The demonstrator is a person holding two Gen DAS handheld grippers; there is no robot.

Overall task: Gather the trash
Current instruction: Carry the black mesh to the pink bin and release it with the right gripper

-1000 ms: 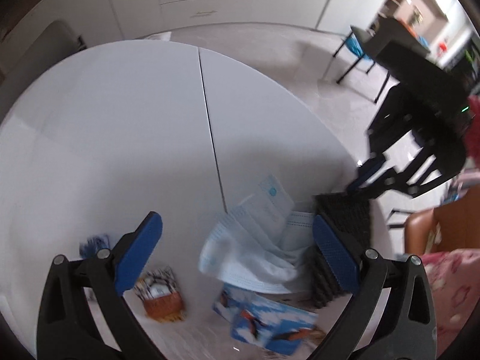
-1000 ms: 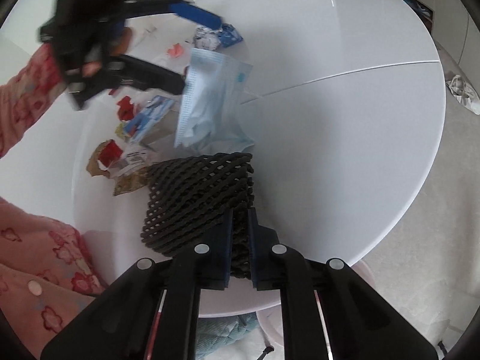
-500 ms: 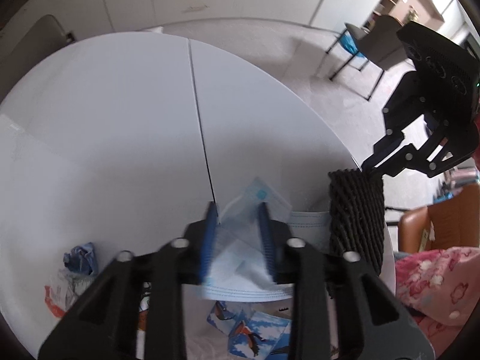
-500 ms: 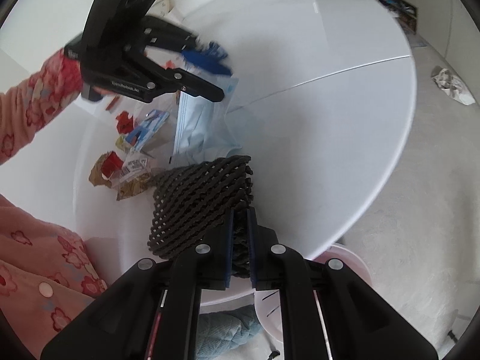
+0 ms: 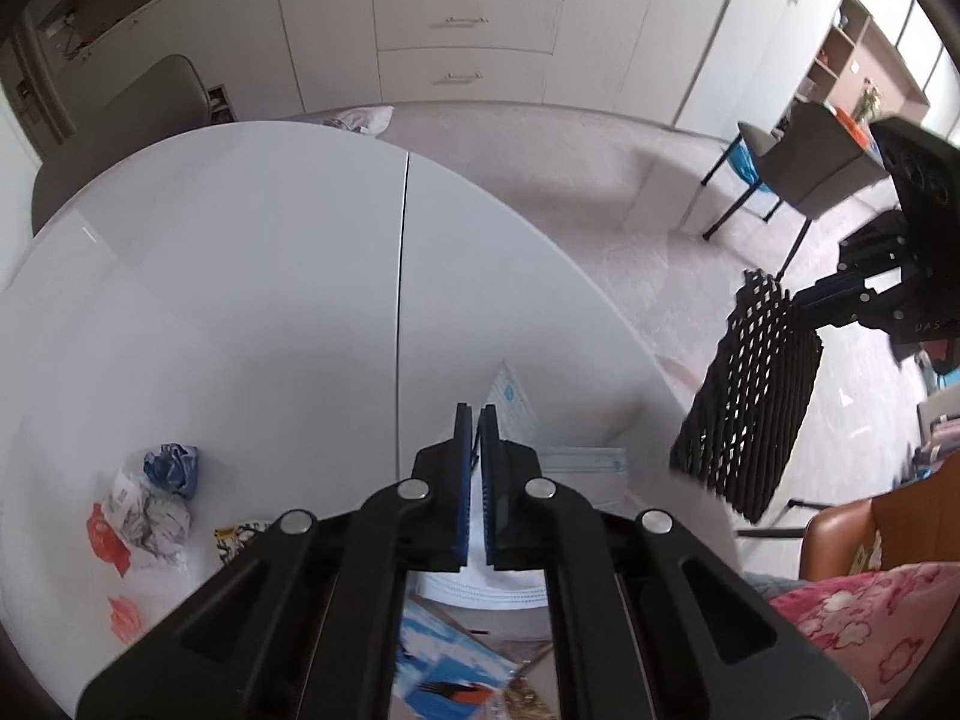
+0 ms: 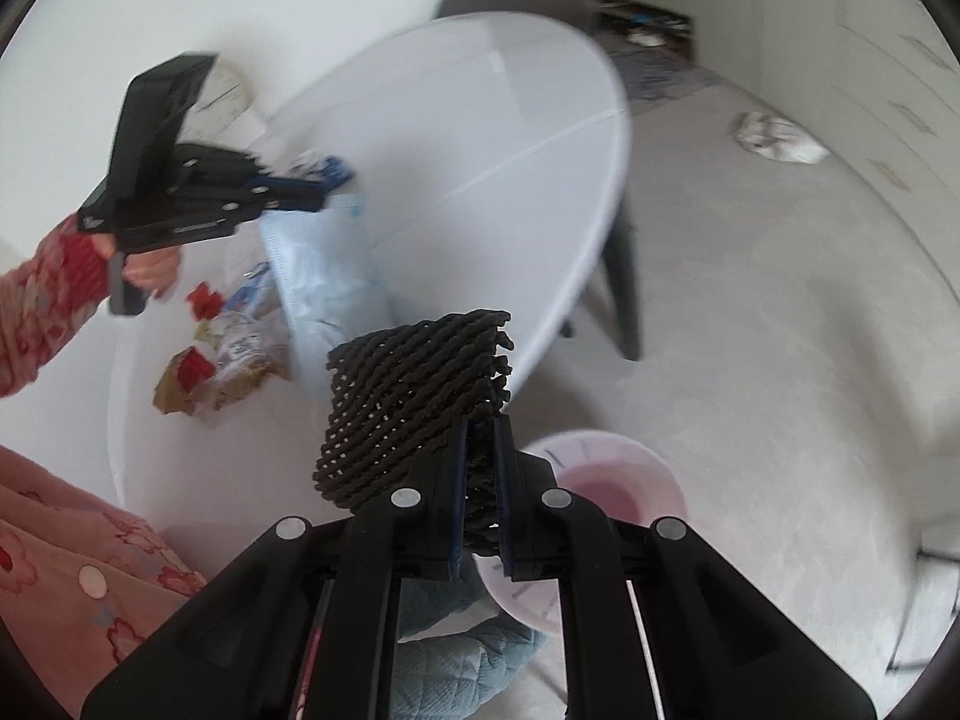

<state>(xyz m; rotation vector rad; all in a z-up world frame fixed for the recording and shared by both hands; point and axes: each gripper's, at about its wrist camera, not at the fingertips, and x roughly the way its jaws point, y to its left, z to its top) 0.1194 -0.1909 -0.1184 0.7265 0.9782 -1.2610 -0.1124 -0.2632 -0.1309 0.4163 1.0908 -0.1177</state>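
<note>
Black foam net point(image 6: 414, 396) hangs off-table above pink bin point(image 6: 624, 468) — blue mask point(image 5: 510, 414) lifted.

Both tools share one build. The left gripper point(image 5: 477, 420) has matte black linkage arms joined by round silver rivets, ending in slim fingers faced with ribbed blue pads. The right gripper point(image 6: 483, 438) looks the same; pale lettering, too small to read, marks its boxy black housing. The person wears a pink sleeve point(image 6: 42, 294) printed with red flowers.
</note>
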